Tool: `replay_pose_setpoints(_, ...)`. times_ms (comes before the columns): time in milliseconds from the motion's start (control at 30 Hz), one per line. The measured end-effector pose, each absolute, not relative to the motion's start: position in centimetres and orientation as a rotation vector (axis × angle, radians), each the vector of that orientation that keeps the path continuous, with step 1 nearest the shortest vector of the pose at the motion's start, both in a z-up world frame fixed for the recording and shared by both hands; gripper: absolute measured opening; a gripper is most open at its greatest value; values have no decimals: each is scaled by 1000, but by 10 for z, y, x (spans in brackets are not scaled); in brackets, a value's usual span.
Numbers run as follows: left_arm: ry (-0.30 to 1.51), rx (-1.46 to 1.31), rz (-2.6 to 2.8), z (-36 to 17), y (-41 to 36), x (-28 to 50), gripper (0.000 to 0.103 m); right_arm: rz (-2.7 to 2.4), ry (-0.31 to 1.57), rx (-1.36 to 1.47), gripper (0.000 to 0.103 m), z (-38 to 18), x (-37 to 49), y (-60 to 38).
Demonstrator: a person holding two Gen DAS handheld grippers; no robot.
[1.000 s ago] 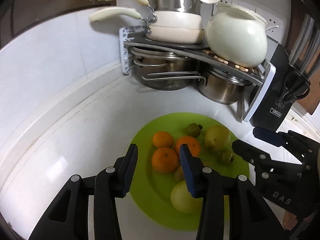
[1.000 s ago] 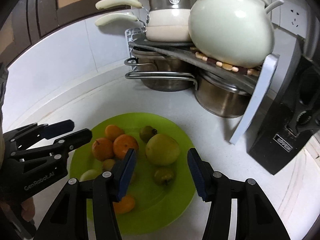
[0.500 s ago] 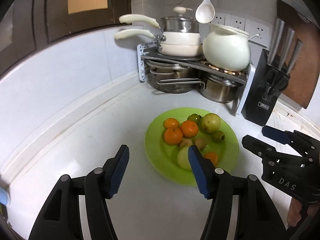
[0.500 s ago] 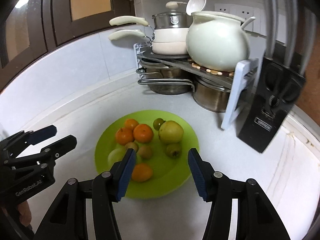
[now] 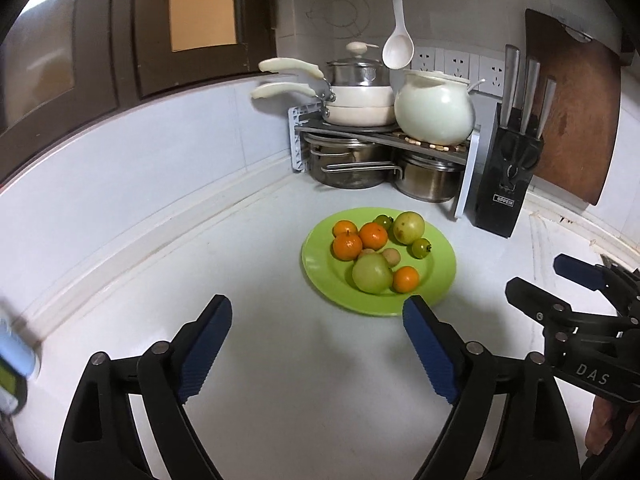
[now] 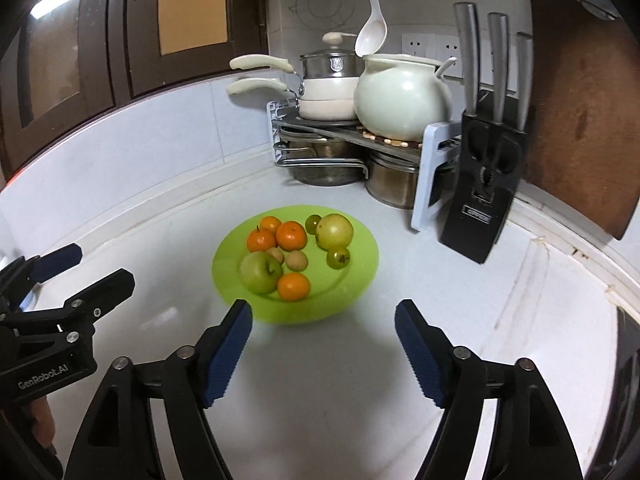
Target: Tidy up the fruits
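Hovering nearest the cameras, short of the green plate (image 6: 360,276), the left claw (image 5: 316,348) and right claw (image 6: 322,346) are both spread wide, and nothing is held in either. On the plate, which rests on the white tabletop (image 6: 340,380), all the visible fruits (image 6: 294,254) are gathered: oranges, apples and smaller pieces. No fruit is seen off the plate, so the organizing is judged essentially complete. Beyond the plate, a pot rack (image 6: 340,128) and knife block (image 6: 480,192) are set against the wall.

The left gripper (image 5: 316,322) hangs on the near side of the green plate (image 5: 440,280), jaws wide apart. The right gripper (image 6: 323,322) hangs beside it, equally spread and empty.
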State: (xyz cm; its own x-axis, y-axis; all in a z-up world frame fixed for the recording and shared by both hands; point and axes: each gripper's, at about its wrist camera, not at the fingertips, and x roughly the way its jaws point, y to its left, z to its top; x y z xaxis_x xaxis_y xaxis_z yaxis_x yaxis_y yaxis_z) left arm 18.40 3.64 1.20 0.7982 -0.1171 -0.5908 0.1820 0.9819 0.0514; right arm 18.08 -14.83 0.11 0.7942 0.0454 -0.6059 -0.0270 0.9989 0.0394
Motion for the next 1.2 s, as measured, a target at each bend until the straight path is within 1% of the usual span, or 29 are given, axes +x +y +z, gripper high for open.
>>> replay_pose_setpoints(100,611,99,-133,16,35,162,94,46,642,31,81,5,162,-156)
replay_pose_setpoints(167,597,86,-125,19,34,145,99,60,647,32,81,7,149,-163)
replay_pose_setpoints(233,580,84,-114,22,32,129,100,65,643,27,81,9,134,-168)
replay_pose_setpoints(300,564,84,-93,25,29,110,103,68,633,23,84,11,122,-172)
replay_pose_setpoints(533,561,49,-78,31,23,62,103,97,612,17,85,19,75,-185)
replay_pose_setpoints(667,553,35,-74,37,20,38,103,102,589,7,88,23,52,-187)
replay_pose_setpoints(1200,512,48,-53,47,13,-16,103,144,546,0,88,34,-2,-192)
